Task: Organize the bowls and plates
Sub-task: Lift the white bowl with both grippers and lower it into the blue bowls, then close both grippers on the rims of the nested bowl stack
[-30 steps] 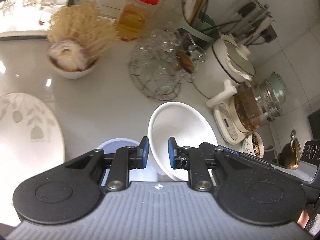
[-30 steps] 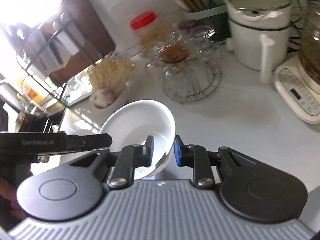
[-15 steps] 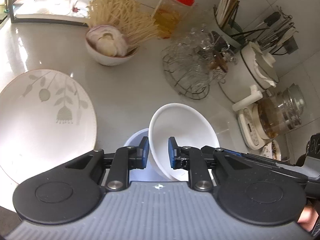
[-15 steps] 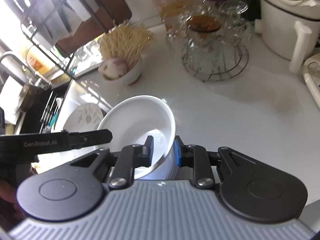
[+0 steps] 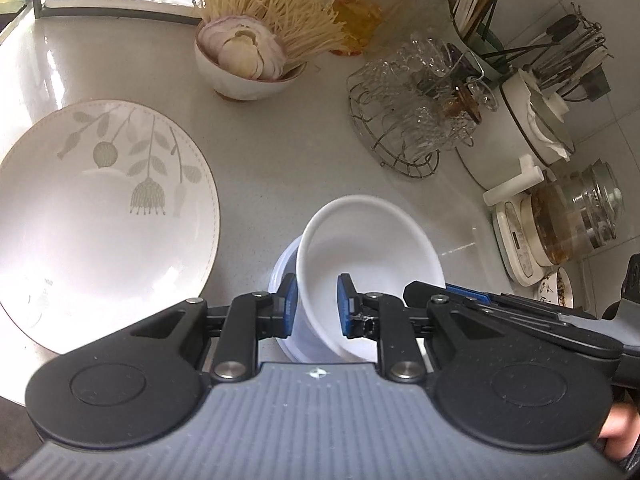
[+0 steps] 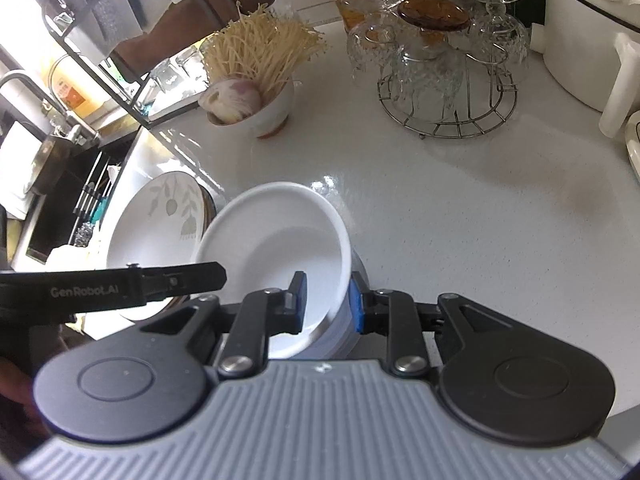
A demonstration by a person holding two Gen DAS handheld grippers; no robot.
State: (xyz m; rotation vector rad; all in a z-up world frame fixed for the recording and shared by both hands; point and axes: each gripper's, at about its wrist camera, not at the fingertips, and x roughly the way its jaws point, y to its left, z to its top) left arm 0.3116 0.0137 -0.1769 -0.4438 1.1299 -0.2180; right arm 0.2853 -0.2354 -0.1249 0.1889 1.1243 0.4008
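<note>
A plain white bowl [image 5: 372, 240] hangs tilted over a pale blue-white bowl [image 5: 283, 276] that stands on the counter. Its lower side dips into that bowl; whether it rests there I cannot tell. My left gripper [image 5: 316, 309] is shut on the white bowl's near rim, one pad outside and one inside. In the right wrist view my right gripper [image 6: 328, 305] is shut on the opposite rim of the white bowl [image 6: 276, 240], with the lower bowl [image 6: 340, 334] showing beneath. A large leaf-patterned plate [image 5: 92, 208] lies to the left.
Behind stand a bowl of onion and enoki mushrooms [image 5: 248, 64], a wire rack of glass cups [image 5: 408, 120], a red-lidded jar [image 5: 368, 8], a utensil holder [image 5: 476, 20], a white pot [image 5: 520, 136] and a glass kettle [image 5: 568, 216]. A sink [image 6: 52, 184] lies far left.
Both grippers have come down with the white bowl until it dips into the pale bowl. The patterned plate has come further into both views.
</note>
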